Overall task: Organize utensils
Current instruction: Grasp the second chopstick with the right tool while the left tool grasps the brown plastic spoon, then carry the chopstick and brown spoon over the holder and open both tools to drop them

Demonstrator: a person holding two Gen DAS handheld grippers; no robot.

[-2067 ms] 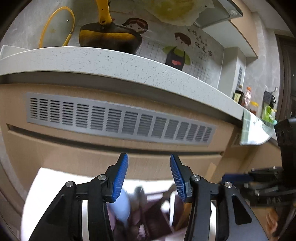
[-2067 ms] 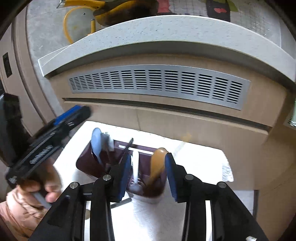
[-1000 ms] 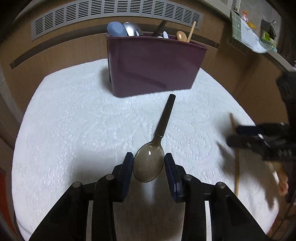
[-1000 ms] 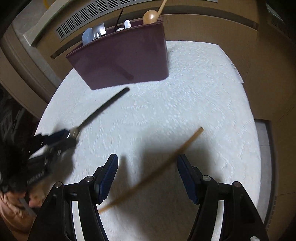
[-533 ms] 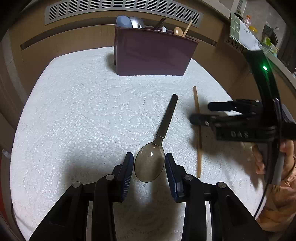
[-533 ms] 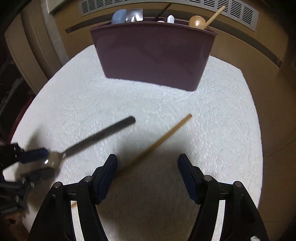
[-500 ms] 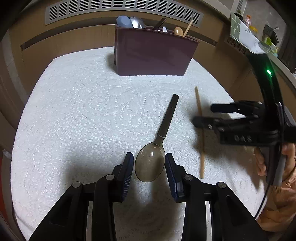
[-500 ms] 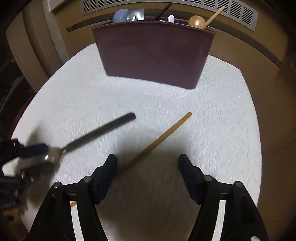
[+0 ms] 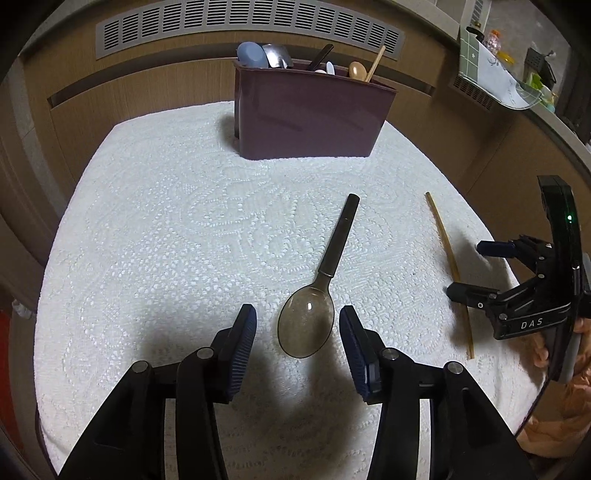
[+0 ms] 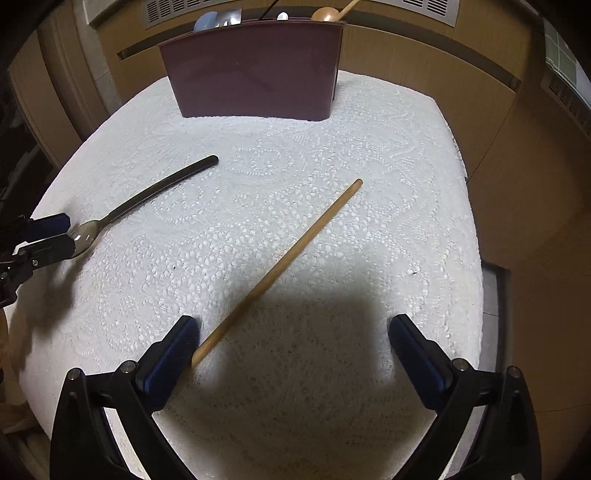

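A spoon [image 9: 306, 321] with a black handle lies on the white lace cloth, its bowl between the jaws of my left gripper [image 9: 297, 332]. Those jaws are opening and the pads stand clear of the bowl. A wooden chopstick [image 10: 288, 262] lies slantwise on the cloth. Its near end rests against the left finger of my right gripper [image 10: 295, 343], whose jaws are opening very wide. At the back stands a maroon utensil holder [image 9: 310, 118] with several utensils upright in it. The left view shows the chopstick [image 9: 448, 258] running between the right gripper's [image 9: 476, 269] fingers.
The cloth-covered table [image 9: 147, 240] is rounded, with edges close on the left and right. Wooden cabinet fronts with a grey vent grille [image 9: 251, 22] rise just behind the holder. A person's hand [image 9: 546, 354] holds the right gripper at the table's right edge.
Both pairs of jaws have spread wider. The left pads have come off the spoon bowl, which stays on the cloth. The right gripper has shifted right, toward the chopstick's near end.
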